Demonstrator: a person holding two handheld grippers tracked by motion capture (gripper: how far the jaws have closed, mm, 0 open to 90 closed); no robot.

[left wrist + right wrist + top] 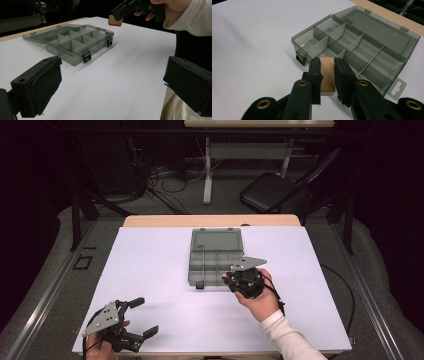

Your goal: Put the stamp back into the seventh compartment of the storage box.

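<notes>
A grey see-through compartment box (pixel 191 270) lies open in the middle of the white table cover, its lid (pixel 216 239) flat behind it and its several compartments empty. My right gripper (pixel 229 278) hovers by the box's front right corner, shut on a small wooden block (pixel 327 72). In the left gripper view the block (pixel 115 20) has a red underside and hangs above the table beside the box (pixel 72 61), clamped in the right gripper (pixel 120 12). My left gripper (pixel 143 317) rests near the front left edge, open with nothing between its jaws.
The white cover (pixel 160 270) lies on a wooden table whose far edge (pixel 210 220) shows behind the box. Beyond it stand a black chair (pixel 272 192) and a desk leg (pixel 207 175), with cables on the floor.
</notes>
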